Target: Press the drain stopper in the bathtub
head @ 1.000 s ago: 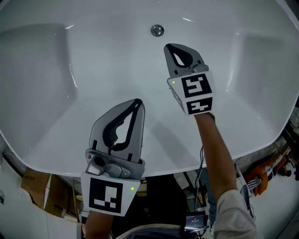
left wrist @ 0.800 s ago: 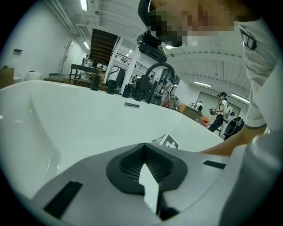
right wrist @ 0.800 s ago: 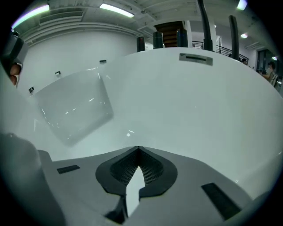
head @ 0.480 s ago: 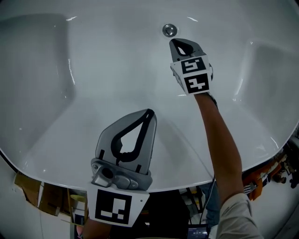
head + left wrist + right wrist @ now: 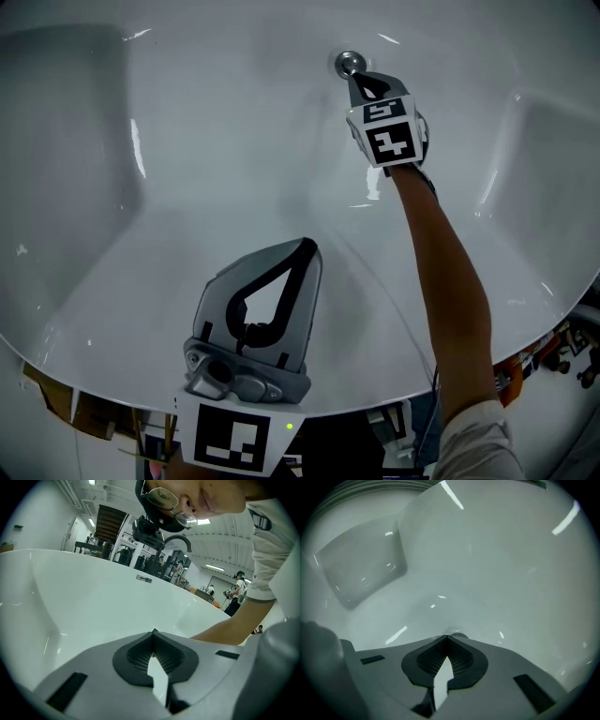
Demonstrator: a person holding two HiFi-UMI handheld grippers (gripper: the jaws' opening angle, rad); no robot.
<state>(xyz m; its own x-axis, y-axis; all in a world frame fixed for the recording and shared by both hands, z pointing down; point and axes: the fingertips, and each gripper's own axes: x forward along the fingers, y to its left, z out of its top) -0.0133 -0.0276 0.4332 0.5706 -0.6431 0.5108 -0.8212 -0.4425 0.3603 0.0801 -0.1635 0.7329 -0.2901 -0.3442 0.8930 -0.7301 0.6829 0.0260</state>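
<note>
Right gripper: moves from the middle of the bathtub floor toward 12 o'clock. Its tips now meet the 5 o'clock edge of the drain stopper, where a clear gap lay a second ago. Whether they actually touch cannot be told.
Right forearm: reaches farther into the tub.
Left gripper: drifts slightly toward 3 o'clock in the head view.
Near rim: sinks toward 6 o'clock as the head camera leans in.
</note>
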